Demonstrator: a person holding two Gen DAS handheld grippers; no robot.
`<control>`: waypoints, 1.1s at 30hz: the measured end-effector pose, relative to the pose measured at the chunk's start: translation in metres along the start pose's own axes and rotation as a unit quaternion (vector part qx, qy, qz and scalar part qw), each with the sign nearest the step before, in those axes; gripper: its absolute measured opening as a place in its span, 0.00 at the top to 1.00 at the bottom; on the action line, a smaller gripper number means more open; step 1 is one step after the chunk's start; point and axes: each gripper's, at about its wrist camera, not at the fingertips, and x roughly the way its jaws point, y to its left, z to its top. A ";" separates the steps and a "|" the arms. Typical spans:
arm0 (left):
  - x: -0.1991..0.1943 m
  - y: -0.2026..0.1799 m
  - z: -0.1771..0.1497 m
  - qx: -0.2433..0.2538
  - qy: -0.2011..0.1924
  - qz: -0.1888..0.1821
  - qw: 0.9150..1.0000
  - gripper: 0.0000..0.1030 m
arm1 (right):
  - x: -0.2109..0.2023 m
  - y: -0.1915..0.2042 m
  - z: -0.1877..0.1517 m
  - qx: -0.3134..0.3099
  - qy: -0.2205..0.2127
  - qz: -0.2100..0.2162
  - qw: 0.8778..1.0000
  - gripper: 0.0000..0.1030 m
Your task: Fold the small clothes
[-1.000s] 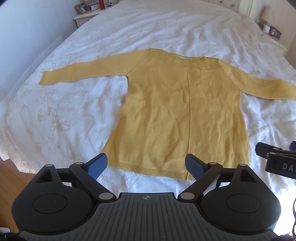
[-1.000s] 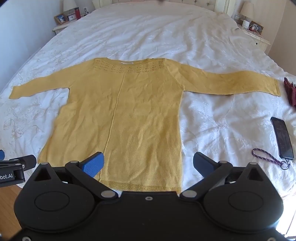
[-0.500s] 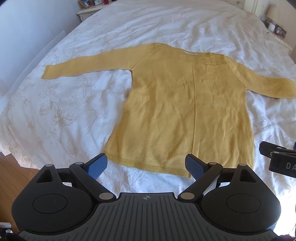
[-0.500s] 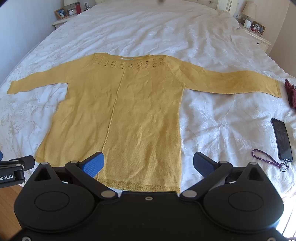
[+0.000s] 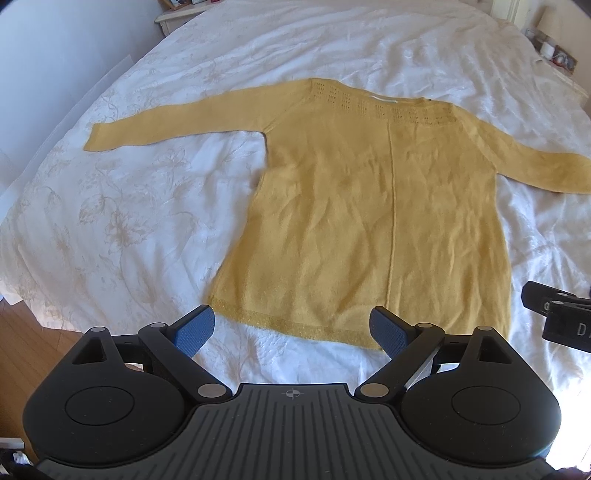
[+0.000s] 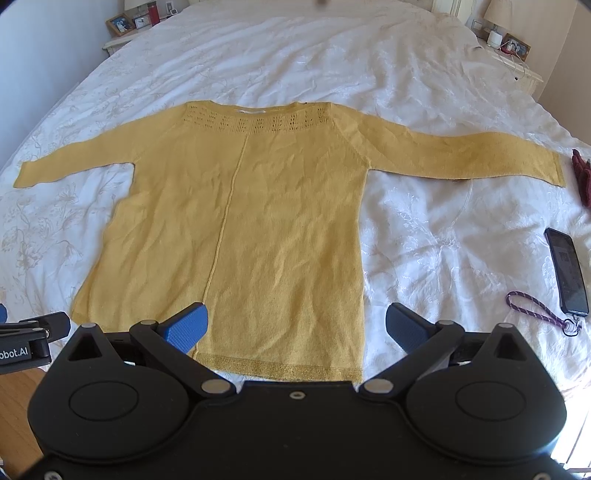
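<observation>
A white bedspread (image 6: 406, 229) with a faint flower pattern covers a wide bed that fills most of both views. Wood floor (image 5: 33, 339) shows at 8 o'clock in the left view. A nightstand (image 6: 122, 35) with picture frames stands at 11 o'clock in the right view, and another nightstand (image 6: 517, 62) with a lamp at 1 o'clock.

A yellow sweater (image 6: 236, 221) (image 5: 369, 221) lies flat in the middle of the bedspread, unfolded. Its neckline points to 12 o'clock and its hem (image 6: 280, 369) to 6 o'clock, so the body runs lengthwise away from the cameras, while both sleeves stretch straight out toward 9 and 3 o'clock. The knit is lightly wrinkled, with a band of small holes below the neck, a raised seam down the centre and a shinier strip along the hem.

At 3 o'clock in the right view lie a dark phone (image 6: 567, 273), a purple cord (image 6: 535, 306) just beside it, and a dark red cloth (image 6: 581, 177) at the edge.

The left tongs (image 5: 291, 328) and the right tongs (image 6: 295, 325) hover near the hem, both spread wide and holding nothing.
</observation>
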 end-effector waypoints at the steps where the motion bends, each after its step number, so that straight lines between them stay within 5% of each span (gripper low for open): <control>1: 0.000 0.000 0.000 0.000 0.000 0.001 1.000 0.11 | 0.000 0.000 0.000 0.000 0.000 0.000 1.000 0.01; 33: 0.011 -0.008 0.006 -0.007 0.024 0.007 1.000 0.11 | 0.013 -0.002 0.004 0.007 0.025 0.019 0.999 0.01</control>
